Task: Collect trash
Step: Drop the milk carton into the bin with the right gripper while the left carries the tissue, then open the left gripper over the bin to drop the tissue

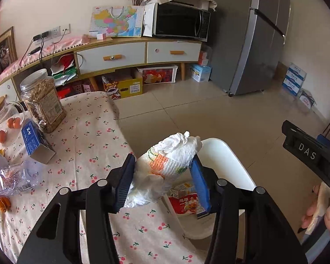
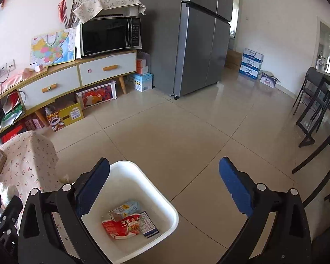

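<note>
Here the left claw (image 1: pixel 162 176) is clenched on a crumpled paper wad (image 1: pixel 167 165), held over the counter (image 1: pixel 94 132) edge with the white bin (image 1: pixel 226 160) just beyond, at about two o'clock from the wad. The right claw (image 2: pixel 165 187) stands released, nothing between its pads, hanging above that bin (image 2: pixel 129 176), where a red wrapper (image 2: pixel 121 226) and small cartons already lie. The step in hand looks like carrying the wad to the bin. Next, the left claw should move fully over the opening, then release; a crushed plastic bottle (image 1: pixel 11 178) waits at nine o'clock on the counter.
</note>
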`<state>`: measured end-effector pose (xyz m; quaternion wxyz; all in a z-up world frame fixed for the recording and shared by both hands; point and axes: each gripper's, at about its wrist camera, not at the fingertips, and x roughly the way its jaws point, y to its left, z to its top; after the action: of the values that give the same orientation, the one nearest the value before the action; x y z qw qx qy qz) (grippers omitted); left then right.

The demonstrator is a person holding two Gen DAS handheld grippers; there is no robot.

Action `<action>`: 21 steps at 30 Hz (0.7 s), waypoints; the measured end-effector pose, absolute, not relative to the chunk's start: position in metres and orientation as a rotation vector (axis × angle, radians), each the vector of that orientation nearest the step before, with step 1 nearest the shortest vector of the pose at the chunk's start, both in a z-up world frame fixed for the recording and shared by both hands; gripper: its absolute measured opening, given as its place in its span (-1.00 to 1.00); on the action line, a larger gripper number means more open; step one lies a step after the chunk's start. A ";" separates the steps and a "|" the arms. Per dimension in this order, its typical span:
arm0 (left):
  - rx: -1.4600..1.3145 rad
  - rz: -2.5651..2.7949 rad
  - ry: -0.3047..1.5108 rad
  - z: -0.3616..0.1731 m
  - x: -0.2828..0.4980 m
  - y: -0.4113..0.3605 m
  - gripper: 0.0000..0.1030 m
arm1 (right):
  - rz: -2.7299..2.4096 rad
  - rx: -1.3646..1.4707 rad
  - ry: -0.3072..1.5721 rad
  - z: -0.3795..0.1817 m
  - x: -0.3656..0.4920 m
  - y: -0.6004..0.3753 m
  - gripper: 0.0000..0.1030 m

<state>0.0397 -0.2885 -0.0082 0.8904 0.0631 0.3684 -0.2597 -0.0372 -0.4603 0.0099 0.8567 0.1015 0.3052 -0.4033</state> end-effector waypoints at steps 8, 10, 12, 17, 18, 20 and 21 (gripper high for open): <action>0.136 -0.596 0.845 -0.023 0.038 -0.324 0.38 | -0.930 0.235 0.629 0.012 -0.058 -0.486 0.86; 0.142 -0.596 0.854 -0.024 0.039 -0.324 0.43 | -0.931 0.246 0.630 0.012 -0.061 -0.487 0.86; 0.161 -0.586 0.844 -0.023 0.038 -0.321 0.45 | -0.925 0.248 0.630 0.012 -0.060 -0.485 0.86; 0.210 -0.531 0.800 -0.015 0.036 -0.304 0.50 | -0.876 0.210 0.633 0.013 -0.053 -0.464 0.86; 0.215 -0.522 0.793 -0.013 0.036 -0.299 0.50 | -0.862 0.200 0.633 0.014 -0.050 -0.459 0.86; 0.224 -0.495 0.779 -0.010 0.037 -0.287 0.50 | -0.832 0.180 0.629 0.015 -0.046 -0.447 0.86; 0.227 -0.482 0.774 -0.009 0.037 -0.279 0.50 | -0.816 0.169 0.628 0.015 -0.044 -0.441 0.86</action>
<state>0.0375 -0.2792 -0.0092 0.8917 0.1093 0.3728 -0.2321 -0.0439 -0.4407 0.0153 0.8669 0.0808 0.2998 -0.3898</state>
